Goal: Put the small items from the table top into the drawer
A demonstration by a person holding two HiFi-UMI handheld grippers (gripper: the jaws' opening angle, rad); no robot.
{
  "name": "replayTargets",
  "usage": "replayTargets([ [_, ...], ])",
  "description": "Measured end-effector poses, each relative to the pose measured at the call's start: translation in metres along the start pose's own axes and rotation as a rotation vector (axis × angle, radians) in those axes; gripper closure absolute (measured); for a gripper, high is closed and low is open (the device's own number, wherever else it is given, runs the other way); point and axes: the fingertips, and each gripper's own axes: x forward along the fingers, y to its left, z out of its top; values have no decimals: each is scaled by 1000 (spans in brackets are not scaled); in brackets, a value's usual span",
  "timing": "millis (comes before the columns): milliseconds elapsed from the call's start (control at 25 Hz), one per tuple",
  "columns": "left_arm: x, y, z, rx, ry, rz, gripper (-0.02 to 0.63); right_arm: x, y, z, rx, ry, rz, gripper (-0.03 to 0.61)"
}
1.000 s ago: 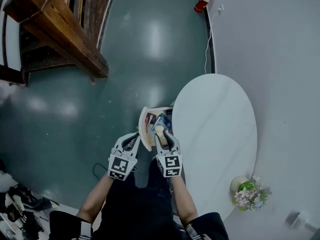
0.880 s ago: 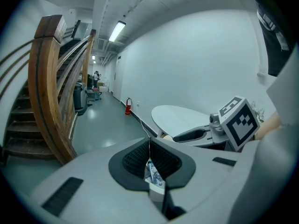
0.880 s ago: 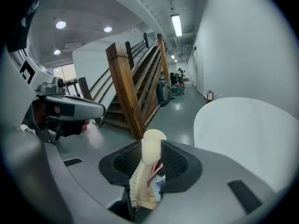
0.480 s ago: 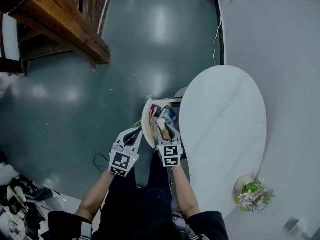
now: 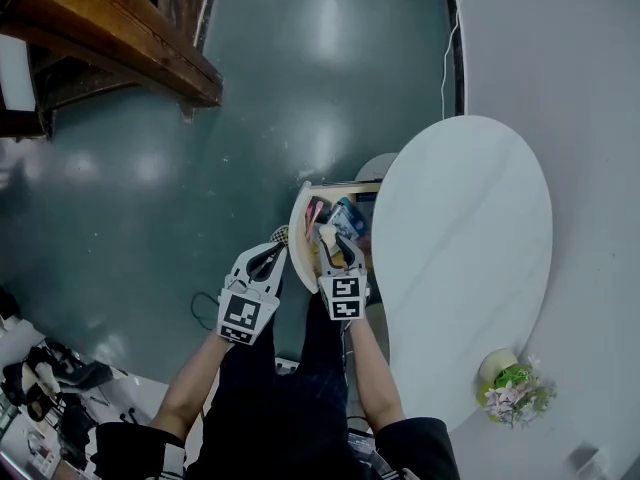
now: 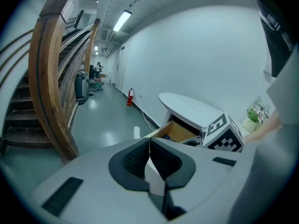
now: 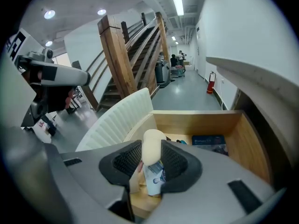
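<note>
The wooden drawer (image 5: pixel 358 186) stands pulled out from under the white oval table (image 5: pixel 470 238), with its ribbed white front (image 5: pixel 298 230) toward me. My right gripper (image 5: pixel 335 245) hangs over the drawer's near end, shut on a cream rounded item (image 7: pixel 153 146); its jaws stand apart by that item's width. Inside the drawer (image 7: pixel 201 120) lie a blue packet (image 7: pixel 208 140) and other small things. My left gripper (image 5: pixel 267 262) is shut and empty, just left of the drawer front. In the left gripper view its pads (image 6: pixel 140 158) meet, with the drawer (image 6: pixel 175 130) beyond.
A pot of flowers (image 5: pixel 508 388) sits on the table's near end. A wooden staircase (image 5: pixel 110 38) rises at the far left across the green floor. A red fire extinguisher (image 6: pixel 130 97) stands by the wall. Bags and clutter (image 5: pixel 45 388) lie at the lower left.
Both grippers have sunk toward the drawer. The right one still holds the cream item, now lower over the drawer's near end. The left stays shut.
</note>
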Motion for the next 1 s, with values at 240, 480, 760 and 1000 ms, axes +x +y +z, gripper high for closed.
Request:
replayTargets([
  [240,4,2,-12,-13,18,-6,594,12,-7,-11,16,24,-15,431],
  [480,2,2,-15,-19,22,-7,594,13,-6,-13,24,27,-5,431],
  [760,-3,2,-17,-20,20,-5,594,12,-2,-13,59,11,2,430],
  [1000,-11,1,-14,-16,14,-1,594,4,4,-10,53,-1,2,430],
])
